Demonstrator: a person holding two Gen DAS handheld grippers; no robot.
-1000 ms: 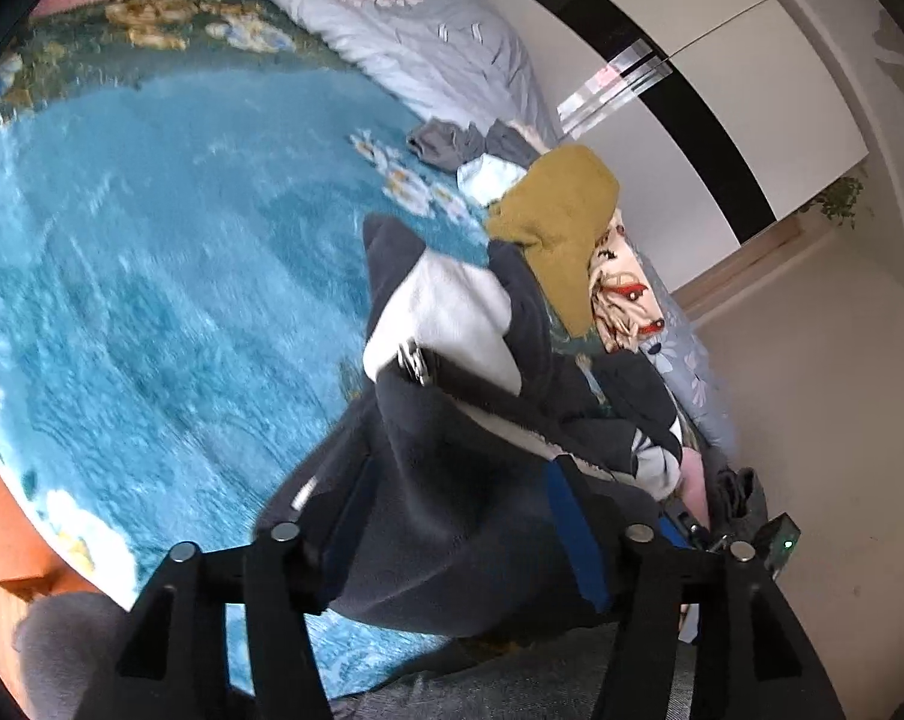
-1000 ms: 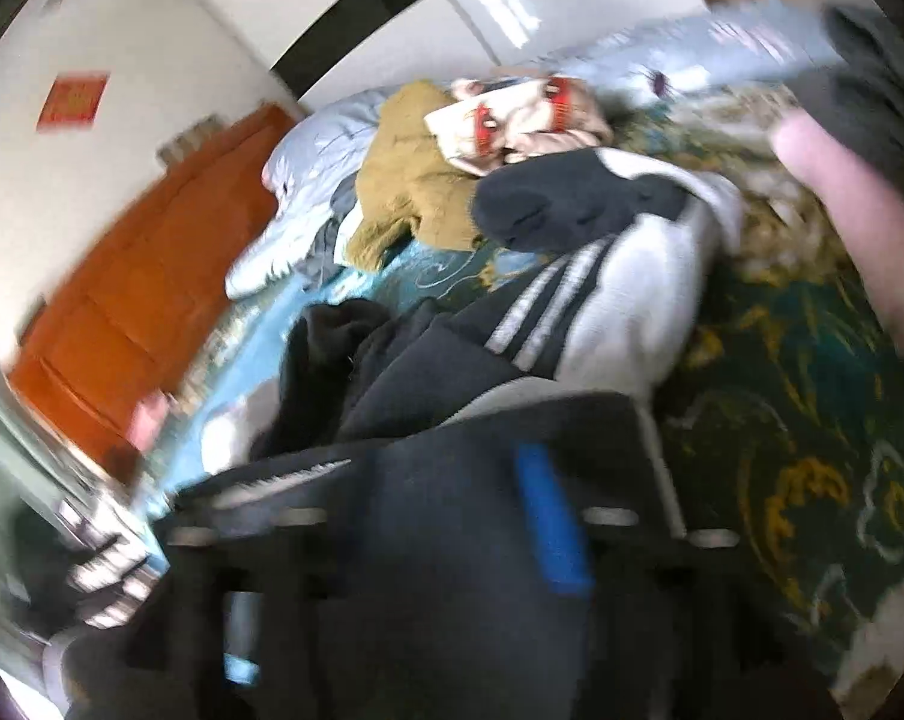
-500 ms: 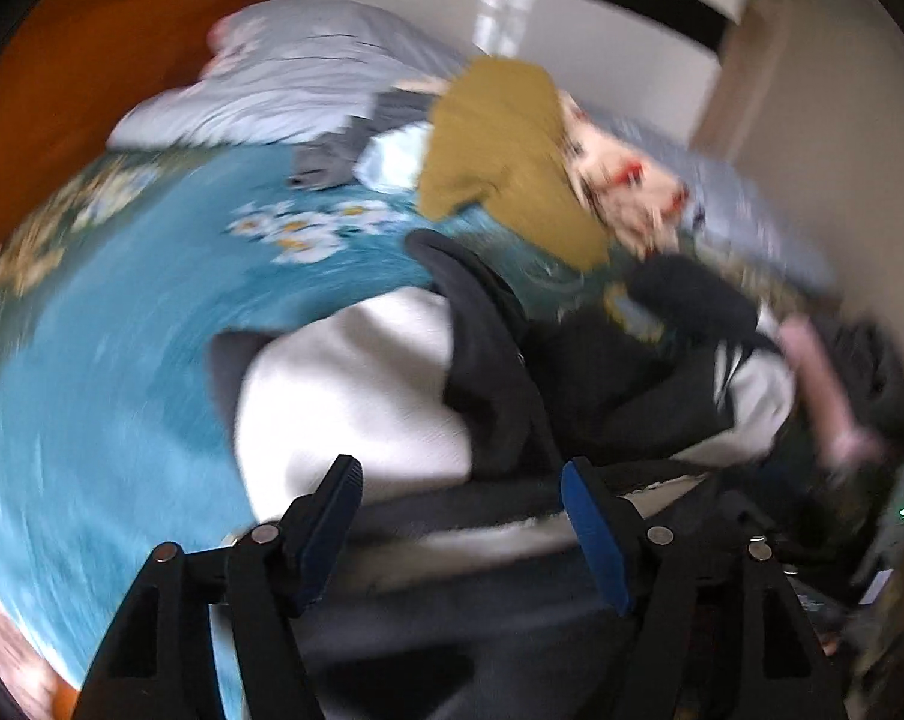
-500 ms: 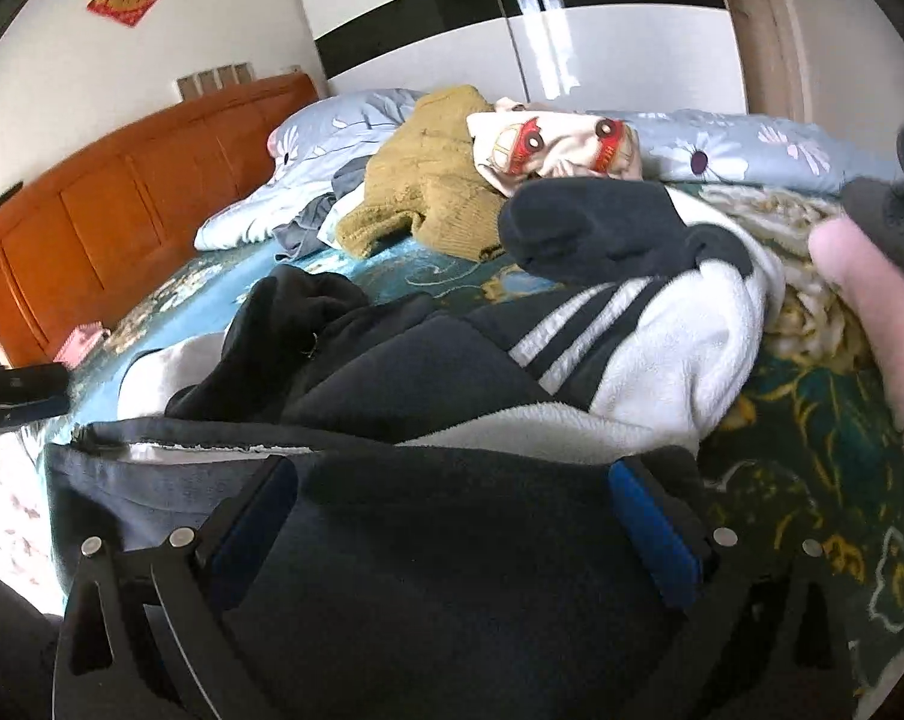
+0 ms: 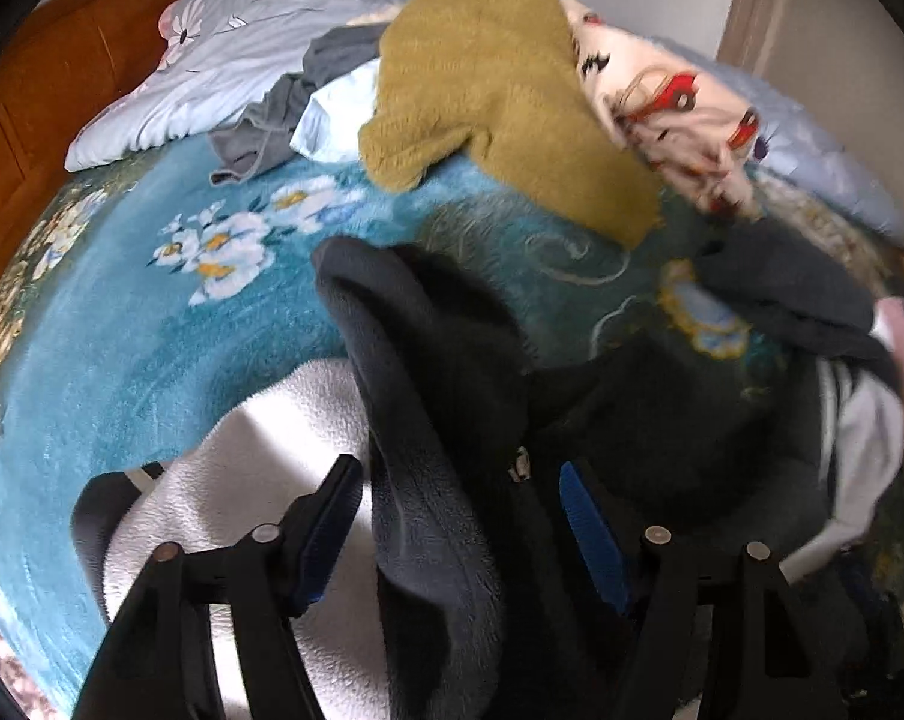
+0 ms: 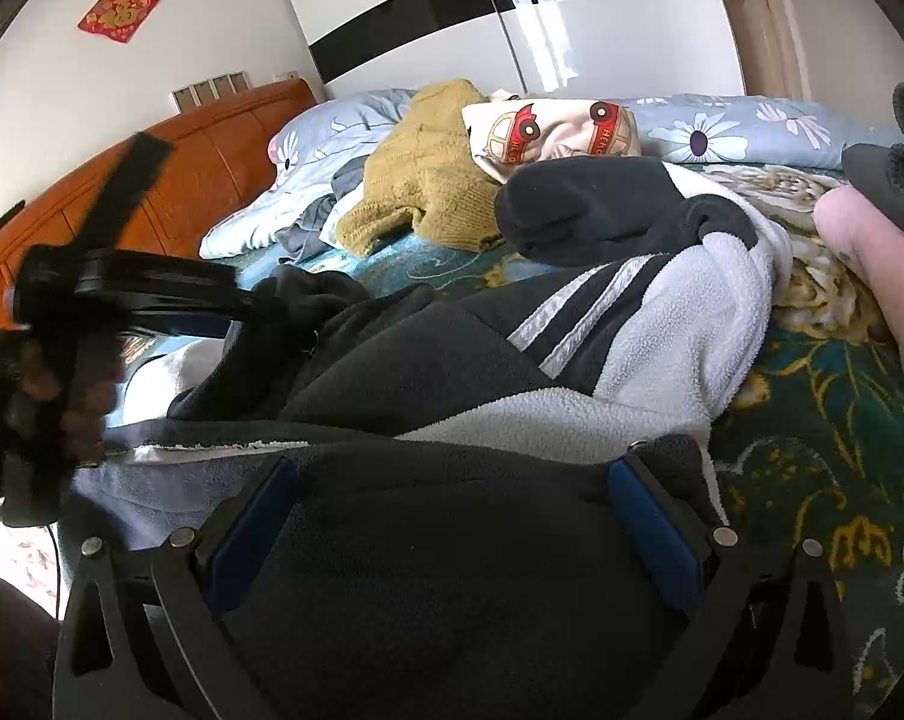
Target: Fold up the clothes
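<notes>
While lying bunched on the teal blanket (image 5: 122, 324): dark fleece jacket (image 6: 428, 360).
Spreading wide at six o'clock, left gripper (image 5: 458, 498) and right gripper (image 6: 452, 492), both straddling fleece, gripping nothing firmly.

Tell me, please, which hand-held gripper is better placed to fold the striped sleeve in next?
Probably right: the striped sleeve lies ahead of the right hand-held gripper, whereas the left hand-held gripper sits across the jacket by its zip.

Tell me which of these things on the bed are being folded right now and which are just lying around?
In the job:
dark and white fleece jacket
left hand-held gripper
right hand-held gripper

Lying about:
mustard sweater
car-print garment
grey garment
floral pillows
</notes>
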